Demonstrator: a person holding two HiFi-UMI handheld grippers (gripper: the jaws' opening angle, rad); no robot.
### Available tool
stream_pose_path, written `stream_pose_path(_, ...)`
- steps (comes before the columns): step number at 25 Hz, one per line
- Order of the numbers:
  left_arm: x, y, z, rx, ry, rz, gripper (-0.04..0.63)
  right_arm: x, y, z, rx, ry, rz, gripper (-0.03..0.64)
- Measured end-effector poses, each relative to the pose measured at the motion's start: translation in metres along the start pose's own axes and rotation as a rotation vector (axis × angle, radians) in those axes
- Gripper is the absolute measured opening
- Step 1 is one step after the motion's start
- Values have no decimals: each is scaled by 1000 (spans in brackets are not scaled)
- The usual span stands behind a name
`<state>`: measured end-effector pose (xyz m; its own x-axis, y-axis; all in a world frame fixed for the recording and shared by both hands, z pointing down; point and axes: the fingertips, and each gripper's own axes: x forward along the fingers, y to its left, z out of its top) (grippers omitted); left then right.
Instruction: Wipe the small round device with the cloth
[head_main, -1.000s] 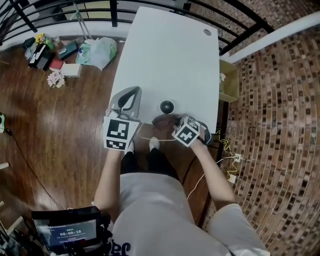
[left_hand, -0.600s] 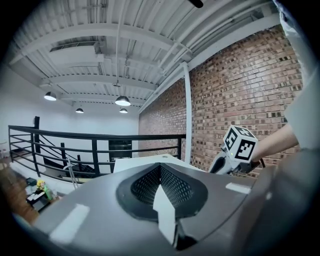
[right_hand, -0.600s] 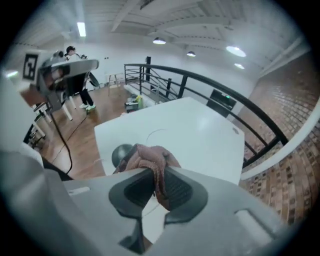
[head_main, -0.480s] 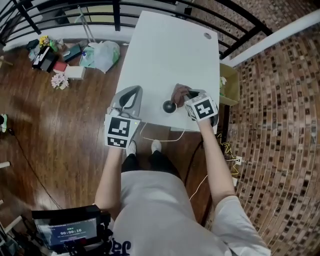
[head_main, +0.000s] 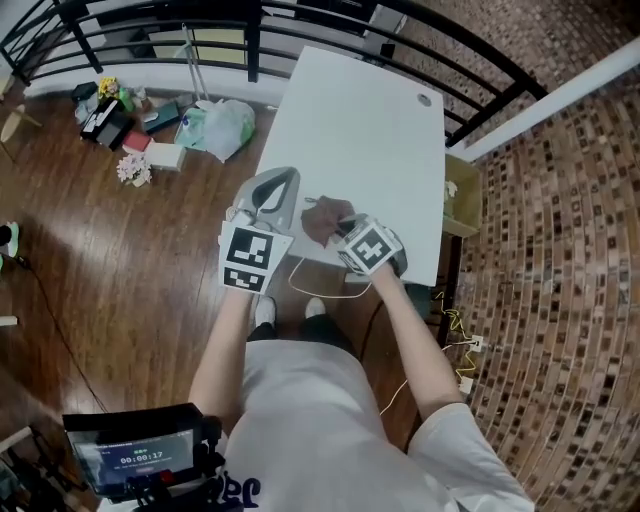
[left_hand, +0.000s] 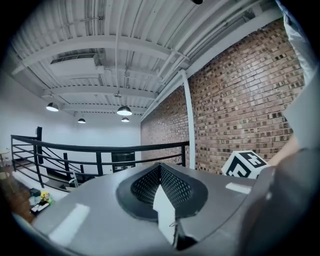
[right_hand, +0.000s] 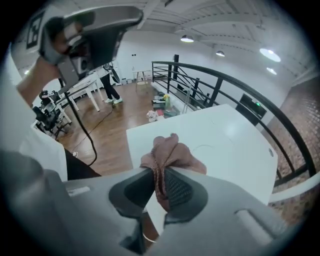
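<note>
Pinches cloth (right_hand: 172, 155) tight in right gripper (right_hand: 158, 174), with bunched folds sticking out past the jaw tips, above table (head_main: 370, 130) by its near edge. Holds left gripper (head_main: 280, 182) beside it at the table's near left corner, jaws together with nothing between, aimed up at brick wall (left_hand: 240, 100) and ceiling (left_hand: 100, 40). Cannot tell whether cloth touches table.

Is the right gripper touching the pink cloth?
Touching. The right gripper view shows the right gripper with its jaws pinched shut on the cloth.
</note>
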<state>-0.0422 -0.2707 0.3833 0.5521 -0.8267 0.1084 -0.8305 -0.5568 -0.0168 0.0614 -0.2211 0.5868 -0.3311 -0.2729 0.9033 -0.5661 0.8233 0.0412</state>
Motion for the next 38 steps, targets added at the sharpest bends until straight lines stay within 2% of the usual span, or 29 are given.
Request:
stream_pose_path(3,3,-3,3,8,-4,-14,17,2,31,-22,-33,4,35,35)
stream_pose_path(5,5,-6,6,8,-11,-26,17,3,35,-46,-10,35,31,35)
stream_pose_path(10,8,-16,9,3,-7,-55,17,-13,-12,-93,176,27,-81,35)
stream_pose_path(15,10,-25,9,3,6,-76,17,-52,-63,-83,353,-109,-148,35)
stream_pose_path(19,10,-21,5,-2,14,-66,17,-88,-97,-47,401,-254,-235,35)
stream_pose_path(22,8,-14,2,-13,22,-49,17,-85,-110,-15,362,-263,-279,35)
stream_pose_path(28,9,-12,3,-17,25,-36,17,-34,-55,26,163,-184,-118,35)
stream_pose_path(35,5,-9,-1,-24,28,-26,16,-17,22,2,12,-150,-7,35)
stream_pose_path(38,5,-8,0,-32,27,-21,17,-22,26,-23,56,-136,13,35)
